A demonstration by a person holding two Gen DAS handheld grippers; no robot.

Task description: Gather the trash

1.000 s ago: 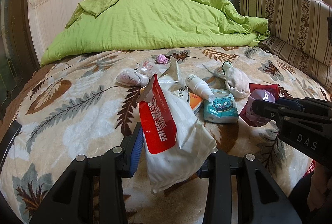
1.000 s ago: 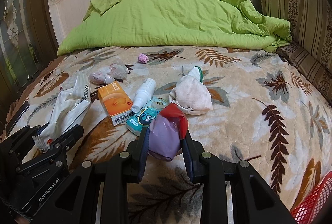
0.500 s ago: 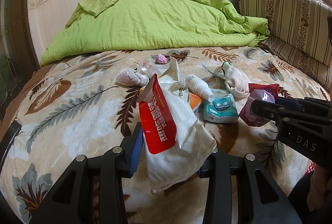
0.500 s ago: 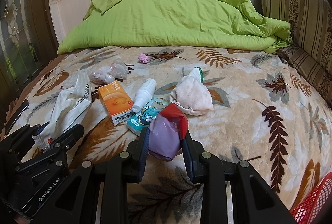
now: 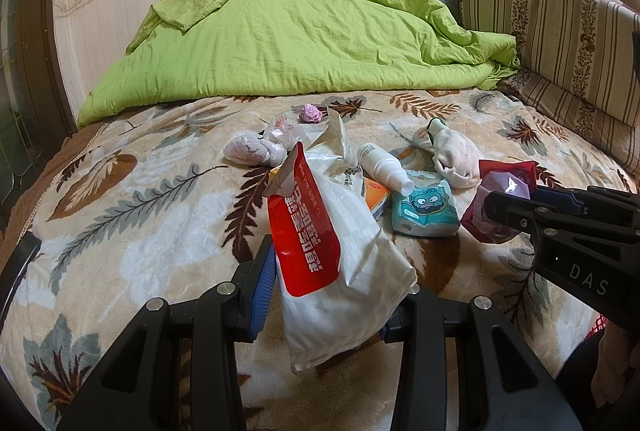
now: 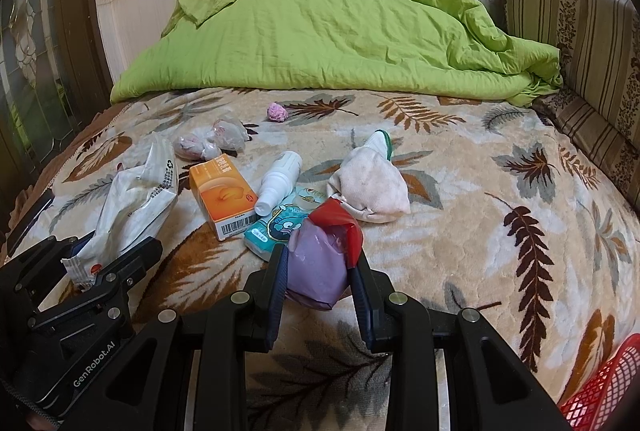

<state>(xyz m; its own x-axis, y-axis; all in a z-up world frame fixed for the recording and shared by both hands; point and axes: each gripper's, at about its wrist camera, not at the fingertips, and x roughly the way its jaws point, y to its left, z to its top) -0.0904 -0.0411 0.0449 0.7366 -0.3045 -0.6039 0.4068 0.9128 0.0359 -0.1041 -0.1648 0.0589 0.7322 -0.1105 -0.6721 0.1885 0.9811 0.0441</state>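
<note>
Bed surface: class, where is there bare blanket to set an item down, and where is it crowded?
Free: the blanket right of the white sock, toward the striped cushions; also left of the tied bags. Crowded: the centre, around orange box, spray bottle and tissue pack.

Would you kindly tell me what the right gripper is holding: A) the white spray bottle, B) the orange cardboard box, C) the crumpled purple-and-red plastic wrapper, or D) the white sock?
C: the right gripper has its fingers closed on the crumpled purple-and-red plastic wrapper, while the other things lie on the bed.
</note>
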